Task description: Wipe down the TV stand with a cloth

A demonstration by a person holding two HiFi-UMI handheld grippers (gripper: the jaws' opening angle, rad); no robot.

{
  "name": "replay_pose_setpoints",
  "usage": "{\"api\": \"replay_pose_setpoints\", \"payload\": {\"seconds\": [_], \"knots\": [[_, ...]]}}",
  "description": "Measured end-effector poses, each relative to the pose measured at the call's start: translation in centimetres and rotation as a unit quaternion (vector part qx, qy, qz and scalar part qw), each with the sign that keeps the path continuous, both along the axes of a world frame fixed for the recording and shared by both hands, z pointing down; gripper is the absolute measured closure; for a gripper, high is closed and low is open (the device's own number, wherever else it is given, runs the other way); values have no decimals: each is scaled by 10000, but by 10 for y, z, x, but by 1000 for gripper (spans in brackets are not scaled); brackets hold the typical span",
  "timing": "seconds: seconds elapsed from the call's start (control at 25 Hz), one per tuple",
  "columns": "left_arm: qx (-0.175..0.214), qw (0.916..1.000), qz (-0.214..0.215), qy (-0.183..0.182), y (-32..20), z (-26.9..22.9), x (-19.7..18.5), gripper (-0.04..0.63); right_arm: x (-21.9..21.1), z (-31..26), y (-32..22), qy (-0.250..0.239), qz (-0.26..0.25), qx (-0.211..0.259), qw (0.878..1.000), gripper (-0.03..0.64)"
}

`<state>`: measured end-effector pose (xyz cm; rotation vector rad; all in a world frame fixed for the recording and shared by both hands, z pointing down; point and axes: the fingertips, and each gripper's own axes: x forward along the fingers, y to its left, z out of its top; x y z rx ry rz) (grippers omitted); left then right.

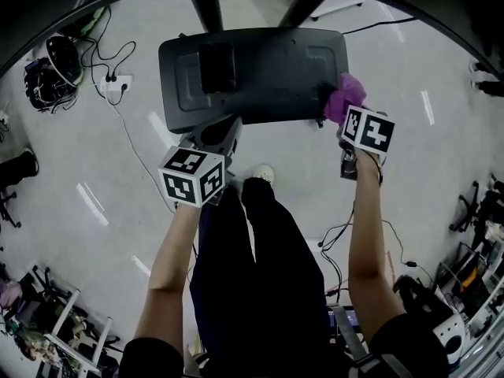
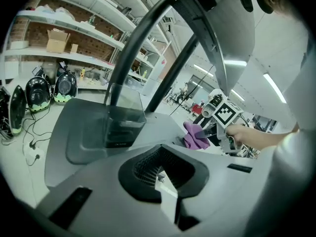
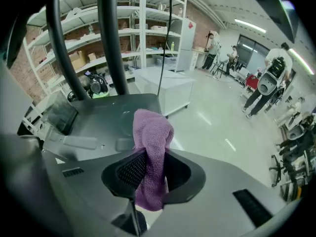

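- The cloth (image 3: 150, 147), a purple, nubbly-woven rag, is gripped in the right claw (image 3: 148, 174). It is pinched at the middle, so that a bunched fold stands above the jaws and a tail hangs below.
- In the head view the cloth is seen at the right-hand end of the TV stand (image 1: 260, 69), by the near corner. Whether it is pressed to the surface or held just over it cannot be told.
- The left claw (image 2: 160, 174) is held by the near-left part of the stand with its jaws drawn together and nothing between them.
- The stand's base is a broad, rounded-cornered slab of dark grey, matt and smooth, with shallow moulded recesses. A dark boxy block (image 1: 216, 65) is set on it, and two black poles (image 1: 206, 2) rise from its far side.
- No smear, sheen or dust line is visible, so wiped and unwiped parts cannot be told apart. The work is judged to be at one corner only, with the wide middle, the left end and the area round the block left to be covered.
- The pale, glossy floor (image 1: 118, 172) lies all round, crossed by cables.
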<state>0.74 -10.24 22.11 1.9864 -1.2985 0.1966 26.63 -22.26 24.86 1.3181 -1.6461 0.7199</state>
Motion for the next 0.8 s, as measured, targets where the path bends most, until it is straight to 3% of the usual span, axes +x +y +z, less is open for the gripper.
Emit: {"api": "replay_pose_setpoints", "payload": {"seconds": [0.32,0.8], "knots": [[-53,9999,75,-67,48,-9,-57,589,-97,-20,76,-416,-112,-11,9991,514],[-194,9995,-230,-95,105,8,-176,589,-301,2,178,-929,-1029,-543,9889,514]]}}
